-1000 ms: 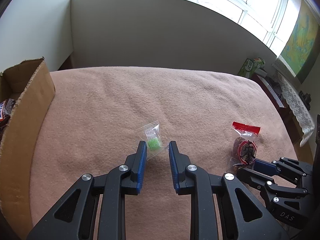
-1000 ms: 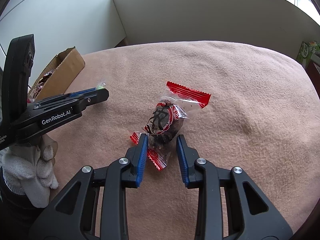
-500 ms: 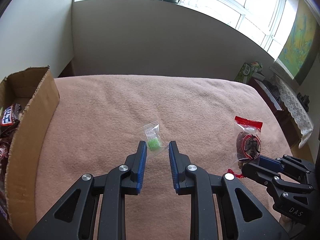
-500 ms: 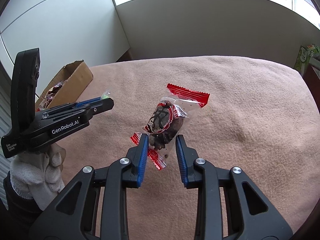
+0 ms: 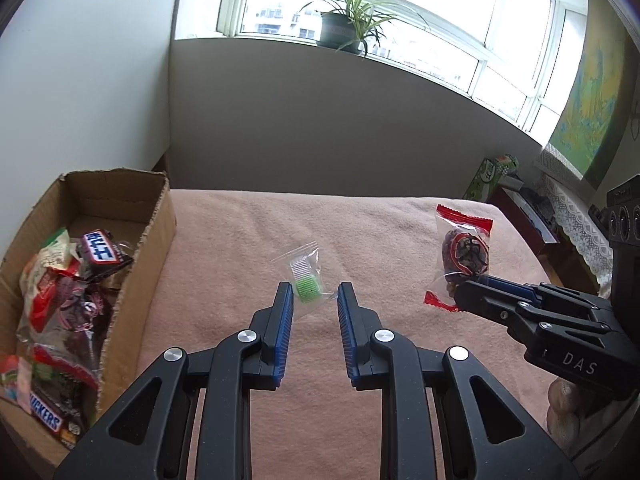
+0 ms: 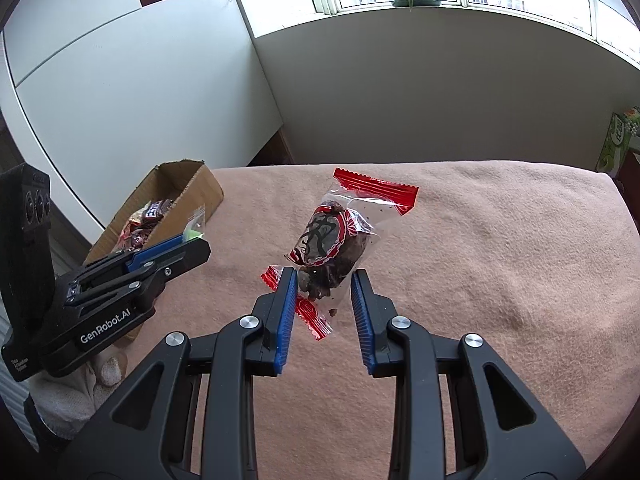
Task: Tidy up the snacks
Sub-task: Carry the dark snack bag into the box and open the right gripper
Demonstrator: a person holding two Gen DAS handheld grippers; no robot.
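Both handheld grippers are gripping wrapped snacks above a table draped in a pink blanket (image 5: 360,240). Closed down on its load, the left gripper (image 5: 311,298) is pinching a small clear sachet holding a green candy (image 5: 305,278) between its blue pads, the sachet sticking up past the fingertips and clear of the blanket. Beside it, the right gripper (image 6: 325,280) is clamping the lower end of a clear packet with red crimped ends (image 6: 332,240), a dark dried fruit and a red-and-white printed label showing inside; the packet is leaning up and away from the jaws, off the cloth. From the left wrist camera, that same packet (image 5: 464,256) is hanging over the blanket's right side, the right gripper (image 5: 466,294) reaching in from the right edge. An open cardboard box (image 5: 156,240) is sitting at the table's left edge, already filling with chocolate bars and other wrapped snacks (image 5: 60,300). A white-gloved hand (image 6: 80,384) is holding the left gripper's body. A potted plant (image 5: 352,24) is standing on the windowsill behind.
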